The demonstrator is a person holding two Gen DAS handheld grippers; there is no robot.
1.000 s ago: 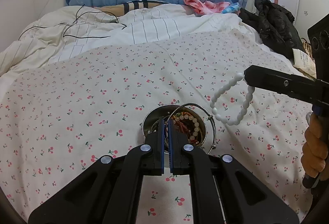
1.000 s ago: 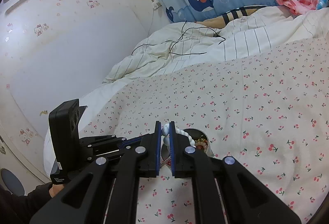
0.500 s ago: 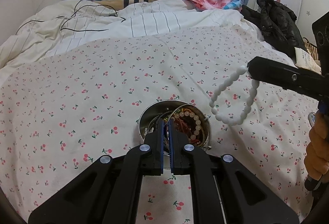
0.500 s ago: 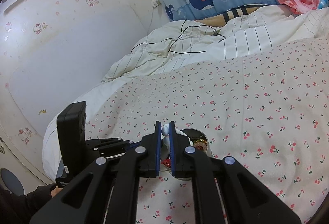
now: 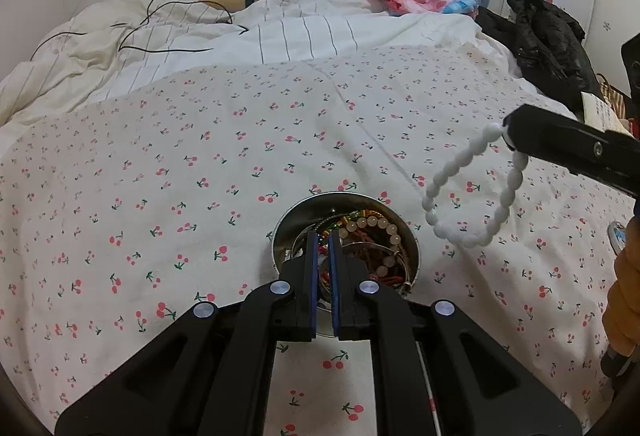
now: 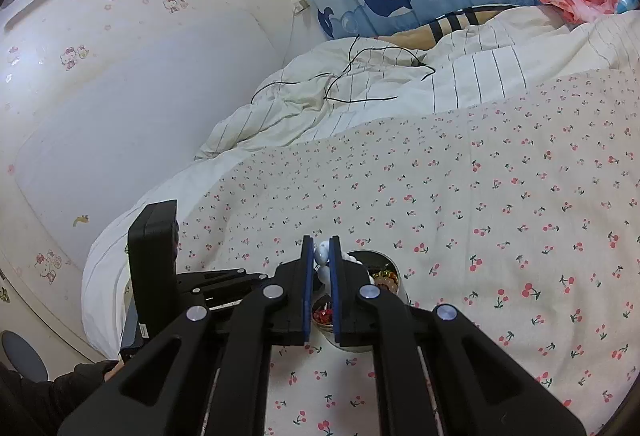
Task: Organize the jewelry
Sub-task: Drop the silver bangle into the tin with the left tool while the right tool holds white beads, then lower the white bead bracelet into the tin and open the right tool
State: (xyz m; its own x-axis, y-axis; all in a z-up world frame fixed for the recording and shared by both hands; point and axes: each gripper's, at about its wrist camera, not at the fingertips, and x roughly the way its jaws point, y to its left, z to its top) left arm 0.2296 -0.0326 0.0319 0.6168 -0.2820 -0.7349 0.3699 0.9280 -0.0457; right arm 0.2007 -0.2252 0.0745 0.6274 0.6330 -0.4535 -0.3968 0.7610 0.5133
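Observation:
A round metal bowl (image 5: 280, 236) sits on the cherry-print bedspread and holds a beige bead bracelet (image 5: 384, 228), red cords and other jewelry. My left gripper (image 5: 323, 248) is shut, its tips just above the bowl's contents; I cannot tell if it pinches anything. My right gripper (image 6: 321, 256) is shut on a white bead bracelet (image 6: 322, 254), which hangs as a loop (image 5: 472, 192) in the air to the right of the bowl. The bowl also shows in the right wrist view (image 6: 390, 266), below the fingers.
A striped white duvet (image 5: 280, 36) with a black cable (image 5: 160, 48) lies at the far end of the bed. A black jacket (image 5: 548, 36) lies at the right edge. The wall (image 6: 120, 116) borders the bed's left side.
The left gripper has moved in lower over the bowl. The right gripper holds the white bracelet in nearly the same place, slightly higher and to the right.

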